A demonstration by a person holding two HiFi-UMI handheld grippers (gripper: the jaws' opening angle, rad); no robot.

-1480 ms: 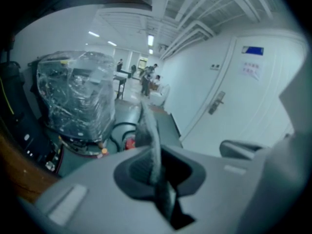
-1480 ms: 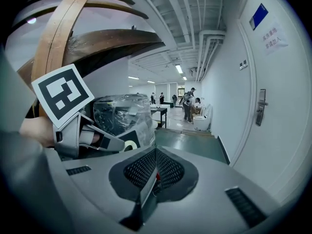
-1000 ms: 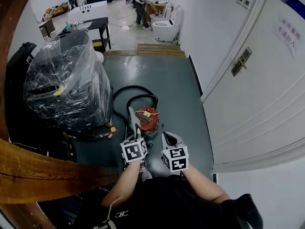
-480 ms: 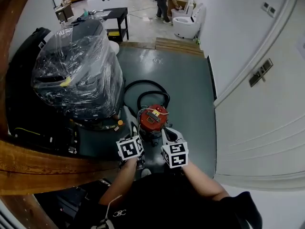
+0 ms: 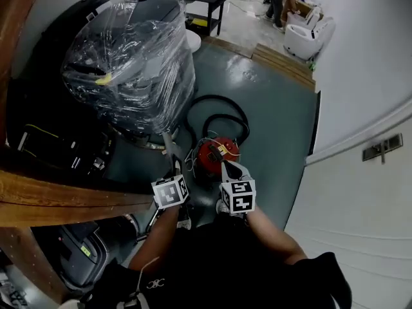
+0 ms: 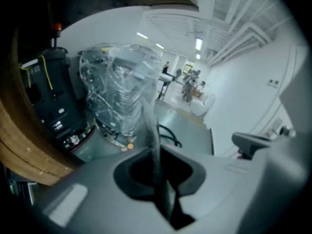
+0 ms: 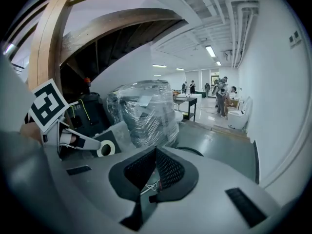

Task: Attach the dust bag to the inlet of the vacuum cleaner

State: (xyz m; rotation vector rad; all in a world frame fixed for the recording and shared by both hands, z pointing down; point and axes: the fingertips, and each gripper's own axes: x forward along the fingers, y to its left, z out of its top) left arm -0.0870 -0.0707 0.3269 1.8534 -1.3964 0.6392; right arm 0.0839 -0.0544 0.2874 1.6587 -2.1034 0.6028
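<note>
The red vacuum cleaner (image 5: 216,154) stands on the green floor with its black hose (image 5: 219,111) looped behind it. My left gripper (image 5: 175,171) is just left of the vacuum, shut on the grey dust bag (image 5: 171,148), which sticks up and away from the jaws. In the left gripper view the bag (image 6: 152,130) runs edge-on between the pads of my left gripper (image 6: 158,172). The bag's card collar (image 7: 104,149), with its round hole, shows in the right gripper view. My right gripper (image 5: 228,166) is at the vacuum's near right side. My right gripper (image 7: 155,167) is shut and holds nothing.
A large machine wrapped in clear plastic (image 5: 132,63) stands close on the left, next to dark equipment (image 5: 58,147). A wooden beam (image 5: 64,201) crosses the lower left. A white door (image 5: 380,150) and wall close the right. A black table (image 5: 203,5), planks (image 5: 283,63) and people are far back.
Both grippers have come lower and closer to the vacuum, the right one more. The left has rolled with the bag still in it. The head view has swung left.
</note>
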